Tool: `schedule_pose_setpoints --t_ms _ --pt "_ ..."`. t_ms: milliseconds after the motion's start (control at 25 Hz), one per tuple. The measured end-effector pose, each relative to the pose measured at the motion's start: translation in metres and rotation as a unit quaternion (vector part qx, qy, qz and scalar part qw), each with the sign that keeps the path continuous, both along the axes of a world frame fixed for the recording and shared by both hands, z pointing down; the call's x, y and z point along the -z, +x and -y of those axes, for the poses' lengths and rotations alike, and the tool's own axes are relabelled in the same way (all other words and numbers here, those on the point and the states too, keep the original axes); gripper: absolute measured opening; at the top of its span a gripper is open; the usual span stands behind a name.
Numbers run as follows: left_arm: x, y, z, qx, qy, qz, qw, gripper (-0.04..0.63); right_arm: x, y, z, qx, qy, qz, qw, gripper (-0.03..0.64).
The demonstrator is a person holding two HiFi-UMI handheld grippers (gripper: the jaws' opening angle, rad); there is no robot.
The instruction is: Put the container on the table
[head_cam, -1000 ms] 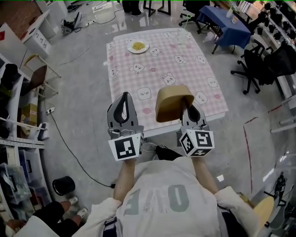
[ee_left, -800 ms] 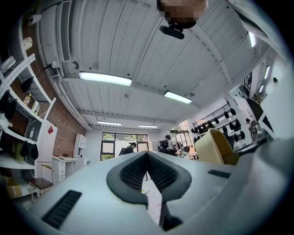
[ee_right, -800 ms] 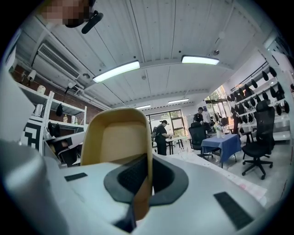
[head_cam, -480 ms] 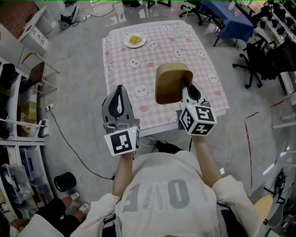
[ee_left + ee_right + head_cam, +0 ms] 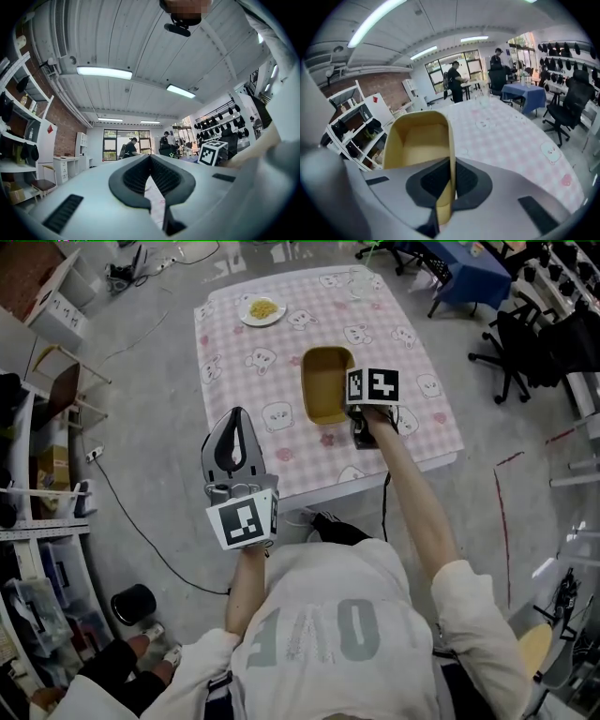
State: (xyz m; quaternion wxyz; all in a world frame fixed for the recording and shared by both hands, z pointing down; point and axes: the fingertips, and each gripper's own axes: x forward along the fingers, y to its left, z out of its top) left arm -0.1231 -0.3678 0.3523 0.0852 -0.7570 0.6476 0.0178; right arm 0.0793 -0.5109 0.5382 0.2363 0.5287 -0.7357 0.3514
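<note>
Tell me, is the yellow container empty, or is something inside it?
Empty. The head view and the right gripper view both show only the bare yellow inside of the container.

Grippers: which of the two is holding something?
The right gripper, clamped on the wall of the yellow container; the left gripper is shut on nothing.

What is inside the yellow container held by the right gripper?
The yellow container looks empty: only its bare floor and walls show. The right gripper, jaws shut on one wall, hides the inside corner nearest them.
</note>
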Motion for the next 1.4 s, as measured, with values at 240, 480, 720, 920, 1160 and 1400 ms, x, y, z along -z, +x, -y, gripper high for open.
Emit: schedule_pose_setpoints --t_ms 240,480,720,920,1160,1400 --pt "-0.007 0.000 0.004 0.001 -0.013 0.000 0.9999 0.028 -0.054 -0.005 -0.002 0.021 -0.118 -0.019 0.993 0.030" --pt "-0.012 -0.005 0.006 0.007 -0.019 -0.008 0.9998 0.028 -0.072 -0.008 -0.004 0.029 -0.147 -0.029 0.988 0.031" --pt "-0.014 -0.004 0.009 0.006 -0.027 -0.008 0.9996 0.027 -0.076 -0.010 -0.001 0.027 -0.150 -0.032 0.988 0.031" --pt "-0.015 0.001 0.009 0.001 -0.028 -0.008 0.9996 0.028 -0.077 -0.017 0.000 0.030 -0.134 -0.014 0.990 0.034" --pt "-0.011 0.002 0.007 -0.002 -0.024 -0.010 0.9997 0.027 -0.072 -0.021 -0.002 0.027 -0.126 0.015 0.992 0.146" --pt "-0.006 0.005 0.008 -0.003 -0.017 -0.001 0.9999 0.028 -0.032 -0.016 0.017 0.021 -0.055 0.015 0.998 0.145"
